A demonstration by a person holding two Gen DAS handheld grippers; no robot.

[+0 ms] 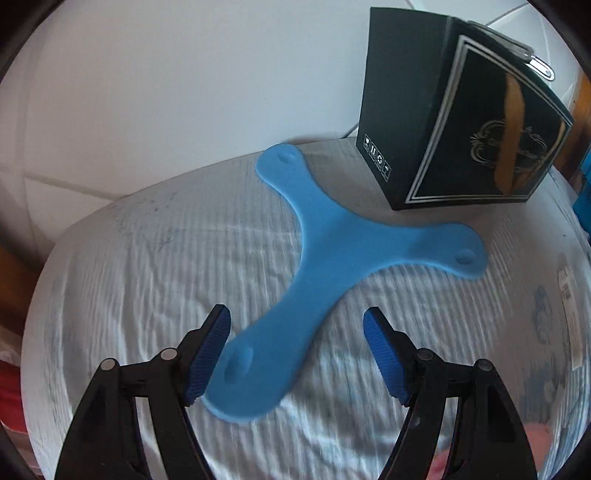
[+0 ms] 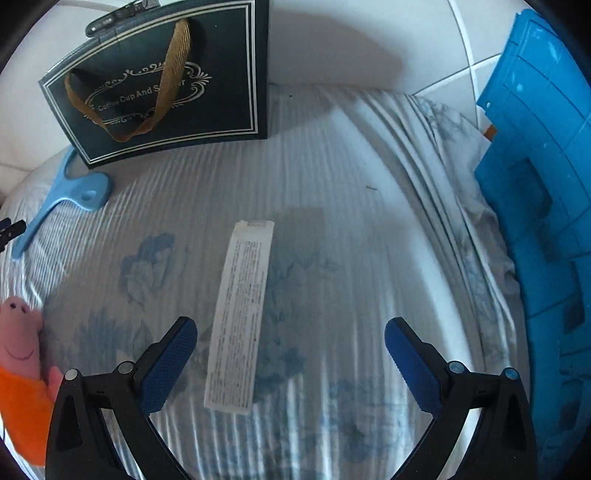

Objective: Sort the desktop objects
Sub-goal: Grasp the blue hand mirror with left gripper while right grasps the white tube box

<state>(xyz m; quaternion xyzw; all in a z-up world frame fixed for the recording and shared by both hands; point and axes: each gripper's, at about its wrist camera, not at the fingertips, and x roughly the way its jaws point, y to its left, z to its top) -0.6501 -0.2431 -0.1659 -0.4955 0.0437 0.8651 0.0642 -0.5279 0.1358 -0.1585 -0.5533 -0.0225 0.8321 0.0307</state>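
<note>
Fingers (image 1: 212, 350) overlapping blurred boomerang (image 1: 332, 251)

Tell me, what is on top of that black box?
A dark metal clip lies on the black box, and a gold ribbon handle hangs down its front. The inside is hidden.

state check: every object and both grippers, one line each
left gripper: open, one arm of the boomerang between the fingers
right gripper: open, holding nothing
blue three-armed boomerang: flat on the cloth
black gift bag: upright, gold handle folded down its front
white printed box: lying flat
pink plush toy: at the edge, partly cut off
</note>
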